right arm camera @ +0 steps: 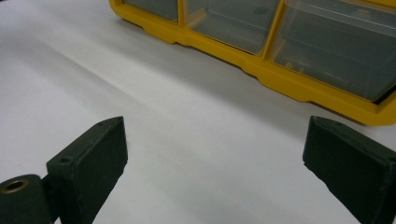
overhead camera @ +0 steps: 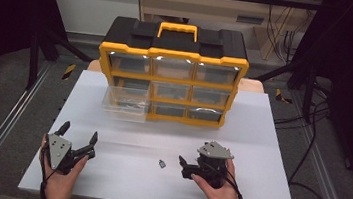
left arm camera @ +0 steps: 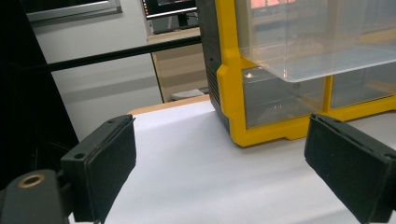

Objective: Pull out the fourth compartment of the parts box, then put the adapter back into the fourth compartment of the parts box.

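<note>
Both tongs, left [overhead camera: 77, 137] and right [overhead camera: 183, 166], gape empty; drawer [overhead camera: 124, 103] at 11 o'clock pulled out, probably for the part [overhead camera: 162, 164].

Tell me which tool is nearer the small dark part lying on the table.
Right. The right tool sits just beside the small part, apart from it; the left tool is farther off across the table.

A white table top [overhead camera: 271, 135] carries the load here. At its far edge stands a yellow-and-black drawer cabinet [overhead camera: 172, 74], one clear drawer [overhead camera: 125, 102] pulled out at the left. Nearer, a small dark part [overhead camera: 162, 164] lies alone on the white.
</note>
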The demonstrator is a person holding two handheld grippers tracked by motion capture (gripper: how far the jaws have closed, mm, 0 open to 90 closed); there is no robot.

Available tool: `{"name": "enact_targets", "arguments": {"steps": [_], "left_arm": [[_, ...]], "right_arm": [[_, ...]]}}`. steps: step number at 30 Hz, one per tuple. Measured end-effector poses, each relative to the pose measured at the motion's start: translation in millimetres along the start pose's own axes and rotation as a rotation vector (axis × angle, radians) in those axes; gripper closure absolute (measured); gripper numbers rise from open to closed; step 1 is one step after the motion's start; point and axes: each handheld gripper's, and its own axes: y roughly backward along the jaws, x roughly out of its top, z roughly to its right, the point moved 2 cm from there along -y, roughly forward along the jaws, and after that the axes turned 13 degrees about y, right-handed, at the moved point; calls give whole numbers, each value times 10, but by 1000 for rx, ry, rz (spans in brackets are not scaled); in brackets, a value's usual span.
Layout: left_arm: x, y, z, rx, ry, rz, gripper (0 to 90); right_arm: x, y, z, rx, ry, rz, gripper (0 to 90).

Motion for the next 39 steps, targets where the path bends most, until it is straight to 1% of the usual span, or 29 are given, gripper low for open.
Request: {"name": "enact_targets", "arguments": {"steps": [2, 3, 5, 7, 9, 11, 12, 14, 19, 21, 23, 28, 33, 39], "left_arm": [[-4, -5, -5, -2, 1, -4, 88], [-7, -9, -4, -3, 0, -5, 88], [-15, -18, 4, -5, 2, -12, 88], [-11, -10, 14, -6, 0, -8, 88], [-10, -5, 26, -10, -6, -5, 87], [-14, -6, 30, -12, -3, -5, 84], [-14, -7, 30, -14, 2, -5, 81], [-16, -8, 26, -22, 15, -6, 71], [-44, -40, 15, -54, 50, -23, 36], [-46, -41, 14, -60, 61, -22, 29], [-51, -44, 16, -64, 59, -26, 29], [-57, -58, 21, -74, 66, -30, 25], [-60, -70, 14, -76, 69, -29, 24], [-62, -69, 7, -82, 72, -26, 24]], "right_arm": [[41, -43, -16, 1, -1, -28, 73], [52, -70, -25, 8, -2, -42, 73], [64, -104, -40, 28, -8, -51, 73], [72, -128, -56, 43, -16, -65, 73], [82, -155, -60, 54, -20, -91, 76], [85, -194, -63, 68, -43, -124, 77], [86, -214, -61, 78, -54, -136, 78], [93, -250, -66, 93, -58, -162, 79], [138, -316, -127, 144, -47, -198, 75], [163, -345, -162, 157, -30, -206, 75], [197, -370, -207, 171, -18, -216, 81], [264, -432, -275, 188, 9, -232, 109], [327, -457, -310, 204, 17, -230, 147], [333, -457, -338, 219, 13, -237, 187]]}}
